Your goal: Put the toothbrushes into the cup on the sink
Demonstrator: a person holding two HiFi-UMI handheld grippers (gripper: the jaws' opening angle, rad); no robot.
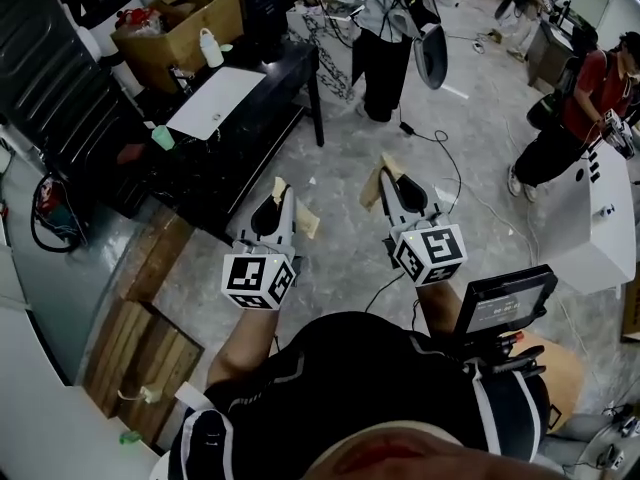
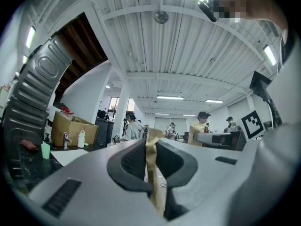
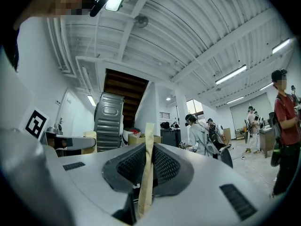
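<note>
The person holds both tools up in front of the chest, side by side and apart, tips pointing away from the body. The left claw (image 2: 150,147) is pressed together on a tan strip (image 2: 152,168), which stands upright between its dark ribbed pads and pokes out past the tips. The right claw (image 3: 148,147) is closed the same way on a second tan strip (image 3: 146,173), also upright and sticking up above the pads.

Ahead of the left claw and off to its left, well apart from it, stands a black bench (image 1: 270,88). A small green cup (image 1: 163,138) sits on the near end of it. Beyond the cup lies a flat white panel (image 1: 215,103), then a white bottle (image 1: 210,48) beside an open cardboard box (image 1: 180,23). I can't pick out toothbrushes at this distance.

Far beyond the right claw a person in a grey top (image 1: 380,28) stands on the floor, and another in red (image 1: 590,98) is off to that claw's right.
</note>
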